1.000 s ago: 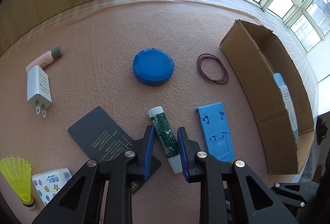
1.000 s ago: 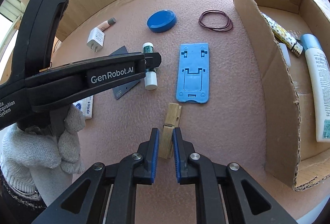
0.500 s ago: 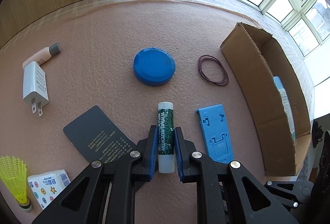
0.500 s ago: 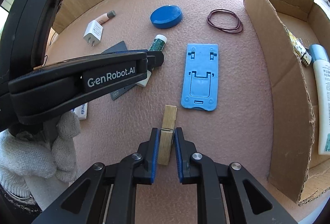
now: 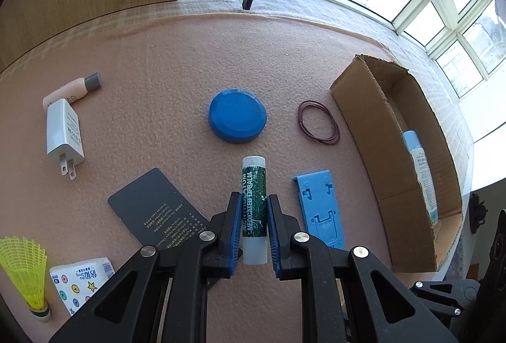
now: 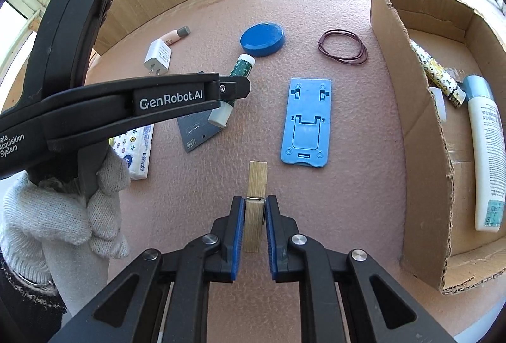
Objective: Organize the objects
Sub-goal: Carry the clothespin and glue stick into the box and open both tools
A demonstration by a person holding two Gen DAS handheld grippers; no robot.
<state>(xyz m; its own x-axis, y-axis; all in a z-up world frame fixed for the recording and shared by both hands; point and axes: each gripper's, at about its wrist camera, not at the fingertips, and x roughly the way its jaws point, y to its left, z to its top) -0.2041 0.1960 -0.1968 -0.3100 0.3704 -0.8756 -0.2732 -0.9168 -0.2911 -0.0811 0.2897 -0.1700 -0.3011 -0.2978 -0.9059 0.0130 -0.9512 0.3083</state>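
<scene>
Gripping lip balm tube (image 5: 254, 207), left gripper (image 5: 253, 229) level — right gripper (image 6: 254, 224) pinching clothespin (image 6: 255, 200), angled downward.

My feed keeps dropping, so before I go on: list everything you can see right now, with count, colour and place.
lip balm stick: 1, green and white, in left tongs
wooden clothespin: 1, tan, in right tongs
round lid: 1, blue, mat centre
hair ties: a few, maroon, beside the box
phone stand: 1, blue, flat on mat
card: 1, black, near left tongs
charger plug: 1, white, far left
small tube: 1, pink, grey cap, by the plug
tissue pack: 1, white
shuttlecock: 1, yellow
cardboard box: 1, brown, right
lotion bottle: 1, white, in box
patterned tube: 1, yellow-white, in box
left tongs: shut
right tongs: shut
</scene>
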